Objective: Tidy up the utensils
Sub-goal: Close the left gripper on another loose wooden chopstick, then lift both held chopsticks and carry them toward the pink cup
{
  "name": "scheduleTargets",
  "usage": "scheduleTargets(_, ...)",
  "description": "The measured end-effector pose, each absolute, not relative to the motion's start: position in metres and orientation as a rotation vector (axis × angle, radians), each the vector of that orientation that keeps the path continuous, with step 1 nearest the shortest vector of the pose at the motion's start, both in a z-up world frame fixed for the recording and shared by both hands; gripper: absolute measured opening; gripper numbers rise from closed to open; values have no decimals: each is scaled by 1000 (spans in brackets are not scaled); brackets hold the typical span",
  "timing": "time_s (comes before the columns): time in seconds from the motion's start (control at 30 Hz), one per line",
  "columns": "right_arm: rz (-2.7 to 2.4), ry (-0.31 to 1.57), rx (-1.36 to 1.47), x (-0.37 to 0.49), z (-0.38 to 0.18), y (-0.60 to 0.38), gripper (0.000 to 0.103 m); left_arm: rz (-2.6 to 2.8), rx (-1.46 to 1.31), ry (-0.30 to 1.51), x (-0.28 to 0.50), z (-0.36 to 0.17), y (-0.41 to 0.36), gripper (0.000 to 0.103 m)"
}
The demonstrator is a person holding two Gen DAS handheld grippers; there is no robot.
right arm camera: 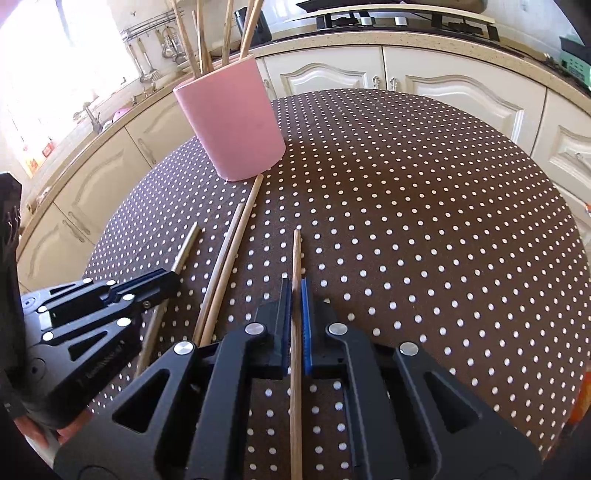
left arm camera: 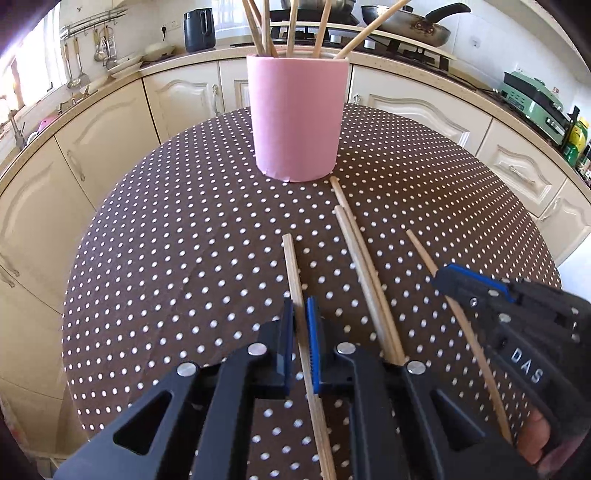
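Note:
A pink cup [left arm camera: 297,118] stands on the dotted table [left arm camera: 166,240] and holds several wooden chopsticks. My left gripper [left arm camera: 301,308] is shut on a chopstick [left arm camera: 291,266] that points toward the cup. Two loose chopsticks [left arm camera: 354,236] lie side by side just right of it. My right gripper [right arm camera: 294,290] is shut on another chopstick [right arm camera: 296,251]. The right gripper also shows in the left wrist view [left arm camera: 458,277], on the chopstick [left arm camera: 421,251]. The left gripper shows in the right wrist view [right arm camera: 162,280]. The pink cup [right arm camera: 232,118] stands at the far left there.
Cream kitchen cabinets [left arm camera: 177,99] and a counter curve behind the table. A kettle [left arm camera: 199,29], a pan [left arm camera: 406,22] on the stove and hanging utensils [left arm camera: 74,62] sit at the back. The table's far edge [right arm camera: 406,96] is near the cabinets.

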State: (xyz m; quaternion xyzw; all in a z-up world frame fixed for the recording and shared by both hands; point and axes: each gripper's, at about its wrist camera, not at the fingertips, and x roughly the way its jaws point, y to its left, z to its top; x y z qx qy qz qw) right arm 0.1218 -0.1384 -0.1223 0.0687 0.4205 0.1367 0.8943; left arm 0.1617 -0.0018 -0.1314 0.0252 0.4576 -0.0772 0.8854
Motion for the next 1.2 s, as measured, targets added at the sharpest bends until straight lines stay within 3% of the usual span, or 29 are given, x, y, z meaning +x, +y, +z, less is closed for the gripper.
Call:
scheduleTargets(0.4,259,889,-17,128,-119,-124,7,-170,45,908,157,-130,11,10)
scheduleTargets(0.67,244,870,-56,139,-120,-116,7,-102,-10,892,161,-129,14,16)
scheduleTargets(0.77,255,860,-32,140,-121,-119,7,-80,-34,889,165,-129,17,7)
scheduleTargets(1.2,251,828,27,144,-102,-136,7,-68,-89,799,163,-108,31,7)
